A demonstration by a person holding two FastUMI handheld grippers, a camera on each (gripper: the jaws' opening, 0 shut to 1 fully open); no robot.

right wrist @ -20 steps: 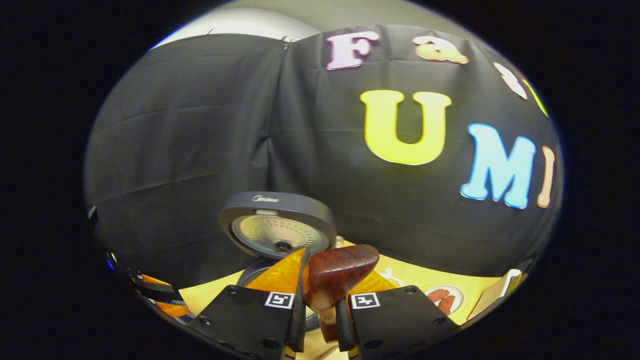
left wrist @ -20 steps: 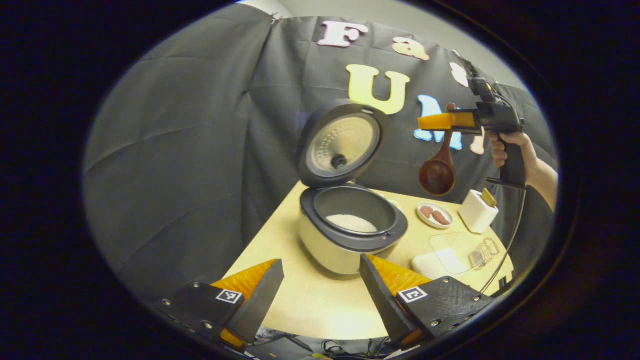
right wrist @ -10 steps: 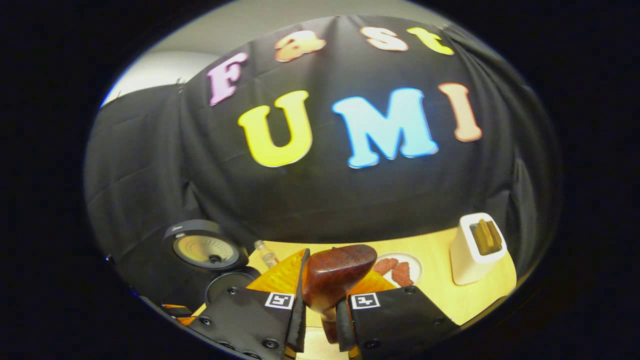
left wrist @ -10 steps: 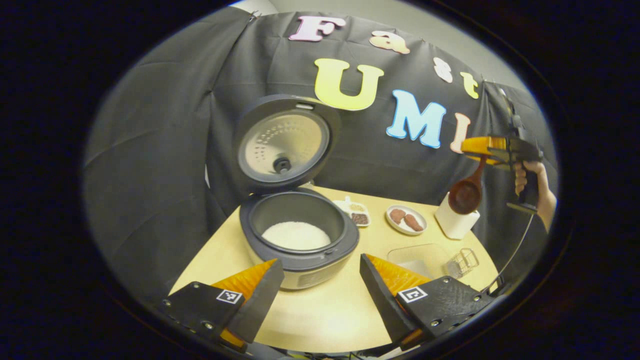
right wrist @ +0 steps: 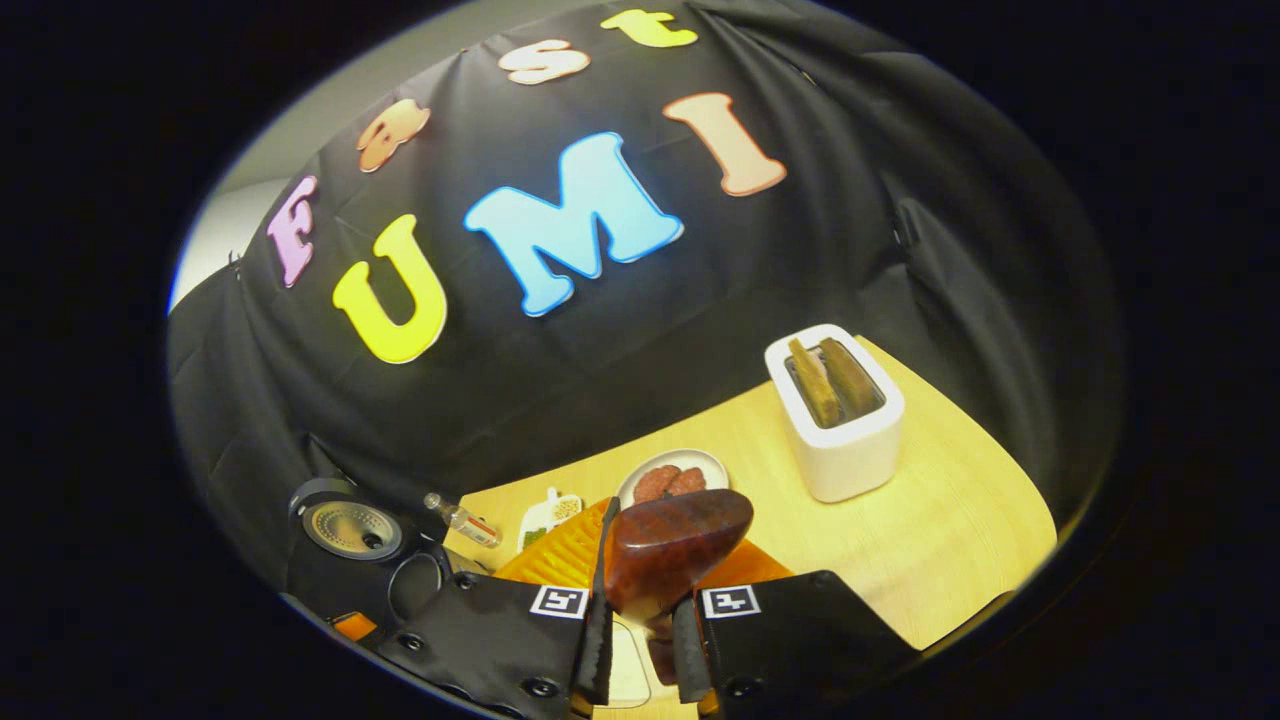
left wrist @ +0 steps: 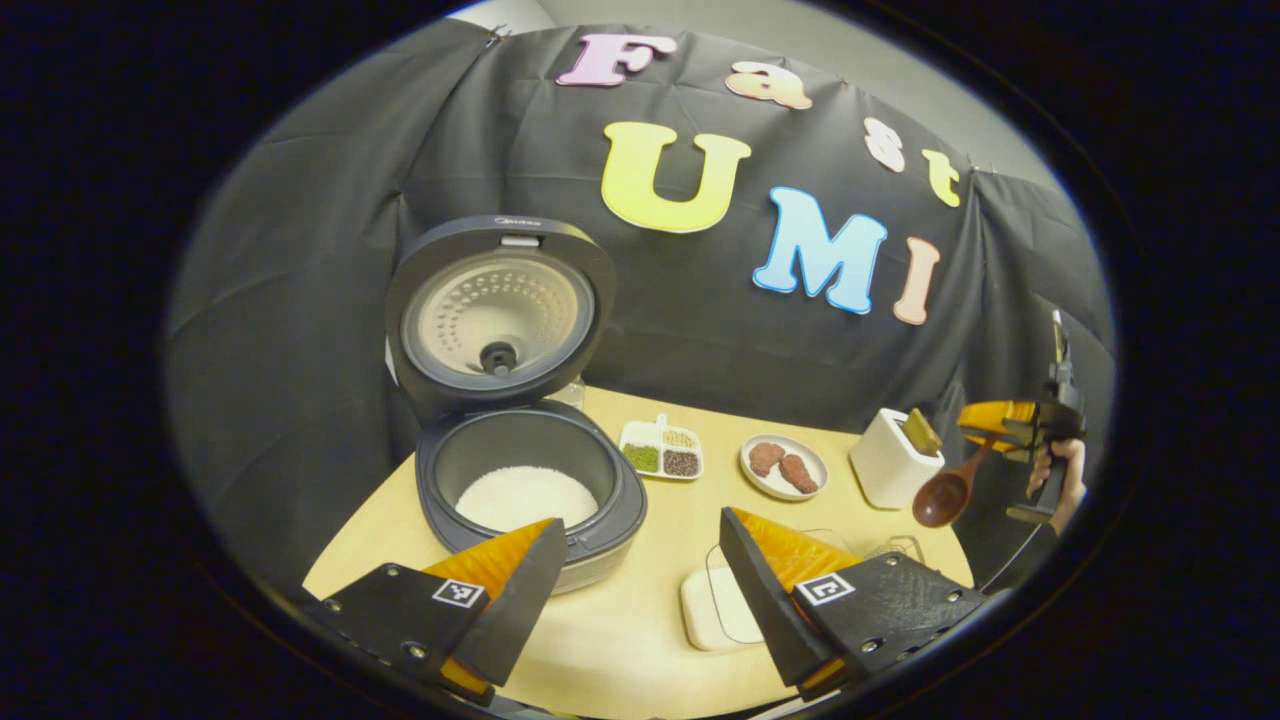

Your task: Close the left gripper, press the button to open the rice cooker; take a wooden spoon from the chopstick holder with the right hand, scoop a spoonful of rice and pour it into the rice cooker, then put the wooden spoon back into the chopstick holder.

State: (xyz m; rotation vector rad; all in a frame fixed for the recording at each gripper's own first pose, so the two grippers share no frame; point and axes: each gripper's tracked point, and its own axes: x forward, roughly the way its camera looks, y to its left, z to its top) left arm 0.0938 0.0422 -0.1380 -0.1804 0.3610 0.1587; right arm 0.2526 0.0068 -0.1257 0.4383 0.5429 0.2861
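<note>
Clamping the wooden spoon [right wrist: 672, 545], right gripper [right wrist: 640, 640] hovers above table [right wrist: 930, 540].

left gripper view: faces table [left wrist: 640, 640] | right gripper view: overhead | shared: table

Ahead of the left gripper we see a creased black cloth wall [left wrist: 330, 200] behind a round pale wooden table [left wrist: 640, 620]; above the cloth, a strip of plain grey-white wall [right wrist: 215, 225] shows under soft, even light

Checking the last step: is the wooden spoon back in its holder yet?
No, out. The right tool grips the wooden spoon, hanging bowl-down beside the white holder.
</note>
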